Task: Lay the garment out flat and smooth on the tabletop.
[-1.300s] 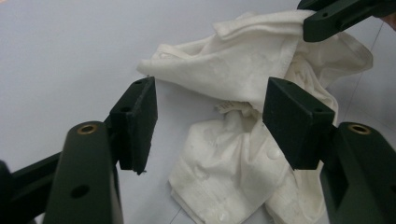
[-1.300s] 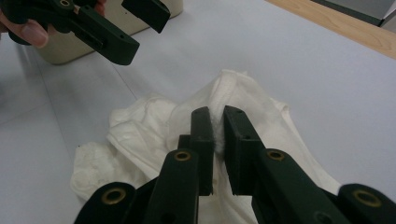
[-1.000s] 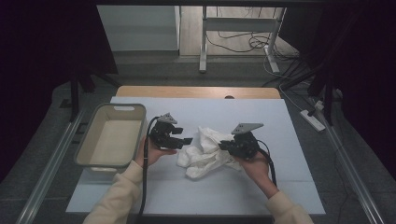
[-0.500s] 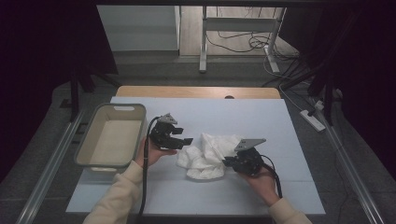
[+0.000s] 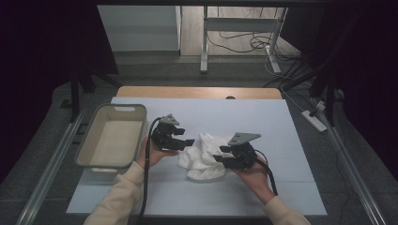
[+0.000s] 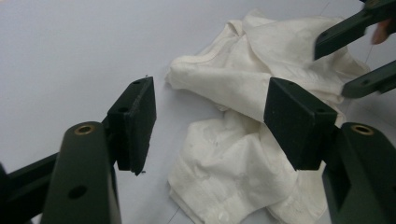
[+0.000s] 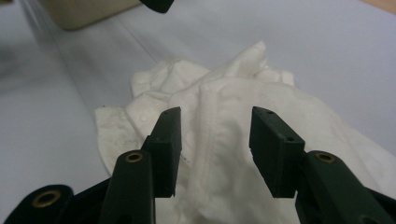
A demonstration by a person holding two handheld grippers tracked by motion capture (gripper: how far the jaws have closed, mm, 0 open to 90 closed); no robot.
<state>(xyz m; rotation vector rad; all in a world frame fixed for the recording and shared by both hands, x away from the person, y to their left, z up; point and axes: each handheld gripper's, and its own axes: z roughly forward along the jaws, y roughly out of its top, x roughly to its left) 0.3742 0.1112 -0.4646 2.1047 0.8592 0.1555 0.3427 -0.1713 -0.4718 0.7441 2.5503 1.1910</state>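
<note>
On the pale blue table (image 5: 281,122), nothing looks sorted yet: the beige bin (image 5: 96,161) at the left sits bare inside, and the crumpled white cloth (image 5: 202,161) lies loose in the middle, between the two tools. My guess is the cloth is meant to be straightened or carried to that bin, and neither is done. The right gripper (image 5: 220,157) has just been opening; its jaws stand apart over a stitched seam of the cloth, the pads pressing on nothing. The left gripper (image 5: 188,141) hovers wide just beside the cloth's left edge, holding nothing. Folds bury most of the garment, so I cannot tell what it is. Whether the right tool's tips brush the fabric is hard to judge.
</note>
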